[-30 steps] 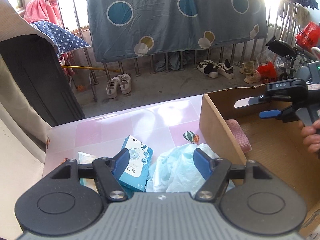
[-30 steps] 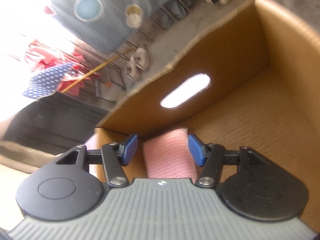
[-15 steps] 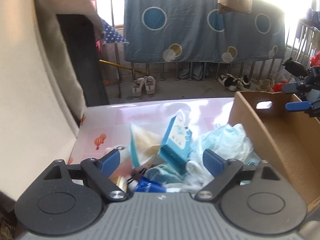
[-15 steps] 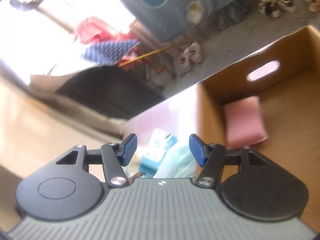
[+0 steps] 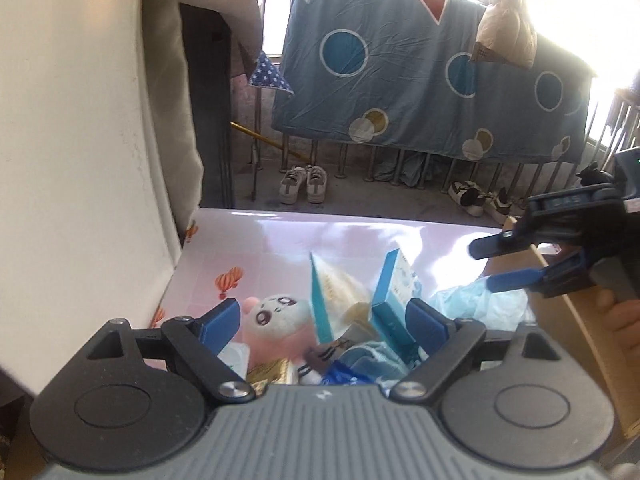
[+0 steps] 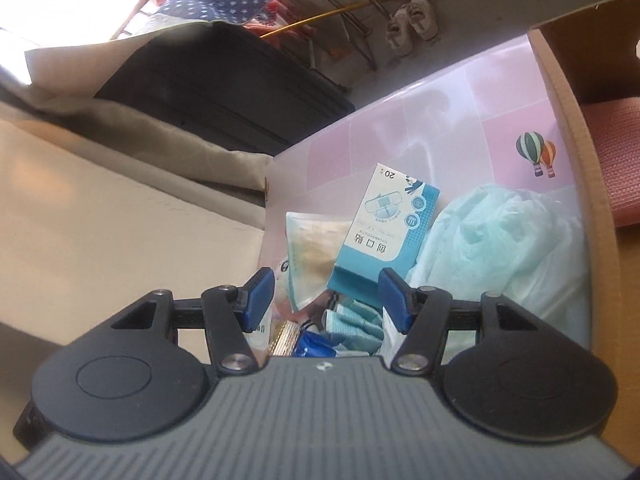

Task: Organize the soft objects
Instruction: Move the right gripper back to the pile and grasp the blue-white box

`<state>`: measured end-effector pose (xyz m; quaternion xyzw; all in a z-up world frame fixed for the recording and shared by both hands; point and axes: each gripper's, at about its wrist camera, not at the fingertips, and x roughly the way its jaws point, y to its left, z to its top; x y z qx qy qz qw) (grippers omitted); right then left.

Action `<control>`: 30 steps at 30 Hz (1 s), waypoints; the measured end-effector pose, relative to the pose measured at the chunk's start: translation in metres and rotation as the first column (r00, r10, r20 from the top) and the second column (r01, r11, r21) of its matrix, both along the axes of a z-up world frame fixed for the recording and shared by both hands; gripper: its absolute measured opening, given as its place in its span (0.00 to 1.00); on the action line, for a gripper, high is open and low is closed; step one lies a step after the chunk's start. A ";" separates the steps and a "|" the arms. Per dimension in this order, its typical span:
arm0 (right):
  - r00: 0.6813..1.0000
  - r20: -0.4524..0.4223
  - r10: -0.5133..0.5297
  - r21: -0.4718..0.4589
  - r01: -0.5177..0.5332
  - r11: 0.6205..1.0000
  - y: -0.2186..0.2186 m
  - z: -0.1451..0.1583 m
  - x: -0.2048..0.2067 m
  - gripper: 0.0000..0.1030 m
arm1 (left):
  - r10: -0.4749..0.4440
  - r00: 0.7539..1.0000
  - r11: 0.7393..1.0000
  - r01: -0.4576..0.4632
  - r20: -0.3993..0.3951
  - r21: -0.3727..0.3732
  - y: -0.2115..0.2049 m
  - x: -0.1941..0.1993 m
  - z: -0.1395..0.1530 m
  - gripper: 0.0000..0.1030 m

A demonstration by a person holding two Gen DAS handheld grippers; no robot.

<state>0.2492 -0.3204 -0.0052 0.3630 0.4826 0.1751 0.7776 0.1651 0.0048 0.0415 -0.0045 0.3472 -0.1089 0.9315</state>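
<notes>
A pile of small items lies on the pink table (image 6: 440,120): a pink and white plush toy (image 5: 280,312), a blue plaster box (image 6: 384,232), a tan packet (image 6: 312,252) and a pale teal bagged cloth (image 6: 500,248). My left gripper (image 5: 324,324) hovers open and wide over the pile, the plush toy and the blue box (image 5: 390,296) showing between its fingers without touching them. My right gripper (image 6: 326,300) is open above the same pile and holds nothing; in the left wrist view the right gripper (image 5: 496,264) sits at the right. A folded pink towel (image 6: 616,152) lies inside the cardboard box (image 6: 580,140).
The cardboard box wall (image 5: 580,320) borders the pile on the right. A beige panel (image 5: 80,160) rises along the table's left side. Beyond the far edge are white shoes (image 5: 304,184) on the floor and a blue circle-patterned sheet (image 5: 400,80) over a railing.
My left gripper slid left from the teal bag toward the plush toy and its jaws widened. My right gripper came up out of the cardboard box, leaving the pink towel there, and now looks over the pile.
</notes>
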 end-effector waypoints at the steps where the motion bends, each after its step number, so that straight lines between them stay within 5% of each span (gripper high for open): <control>1: 1.000 -0.016 -0.012 -0.002 0.012 1.000 -0.001 -0.009 0.011 0.57 | -0.023 1.000 1.000 0.023 -0.003 -0.002 -0.007 0.008 -0.001 0.88; 8: 0.981 -0.170 -0.097 0.012 0.101 0.995 -0.003 -0.065 0.088 0.65 | -0.139 0.988 0.982 0.147 -0.074 0.119 -0.082 0.082 -0.035 0.64; 17: 0.961 -0.267 -0.064 -0.002 0.066 0.998 0.004 -0.097 0.139 0.71 | -0.117 0.967 0.961 0.168 -0.226 0.221 -0.123 0.132 -0.091 0.26; 23: 0.942 -0.336 0.005 -0.057 -0.025 0.998 0.025 -0.118 0.157 0.76 | -0.096 0.962 0.979 0.138 -0.255 0.153 -0.106 0.142 -0.097 0.26; 30: 0.929 -0.363 0.077 0.045 -0.065 0.997 0.046 -0.139 0.163 0.77 | -0.099 0.943 0.987 0.134 -0.317 0.089 -0.095 0.152 -0.099 0.38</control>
